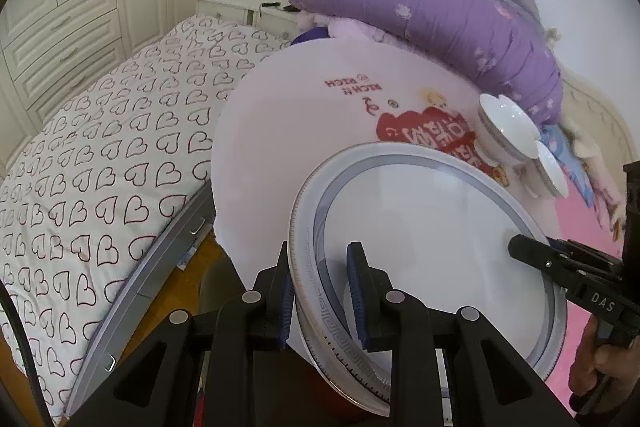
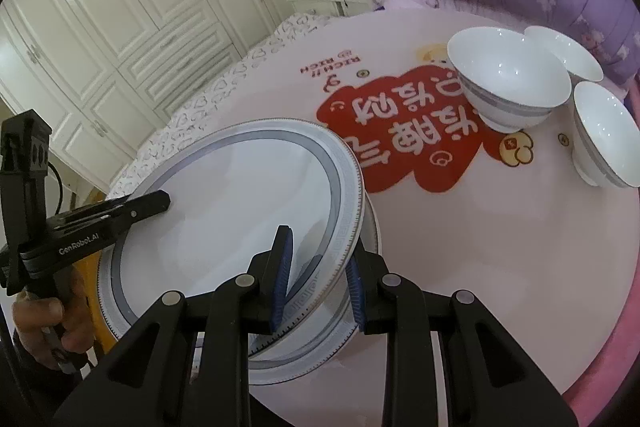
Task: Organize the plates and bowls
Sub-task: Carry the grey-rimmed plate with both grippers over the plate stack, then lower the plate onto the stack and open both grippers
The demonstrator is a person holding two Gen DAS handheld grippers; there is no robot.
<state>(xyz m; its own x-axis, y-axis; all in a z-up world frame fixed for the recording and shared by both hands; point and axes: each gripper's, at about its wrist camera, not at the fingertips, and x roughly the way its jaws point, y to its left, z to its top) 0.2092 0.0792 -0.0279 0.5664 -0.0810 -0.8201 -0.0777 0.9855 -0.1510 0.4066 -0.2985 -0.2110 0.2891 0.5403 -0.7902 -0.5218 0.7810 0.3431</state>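
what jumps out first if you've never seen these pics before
A big white plate with a grey patterned rim fills the foreground, tilted, both grippers straddling opposite edges: the left gripper and the right gripper. Behind it, three white bowls cluster on the pink round table, over a bold red graphic.

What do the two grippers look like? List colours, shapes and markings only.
Both are matte black plastic. The left gripper and right gripper have angular linkages with silver round pivot pins and ribbed blue pads. White lettering reads "GenRobot.AI" on the left, "DAS" on the right. Bare hands grip their handles.
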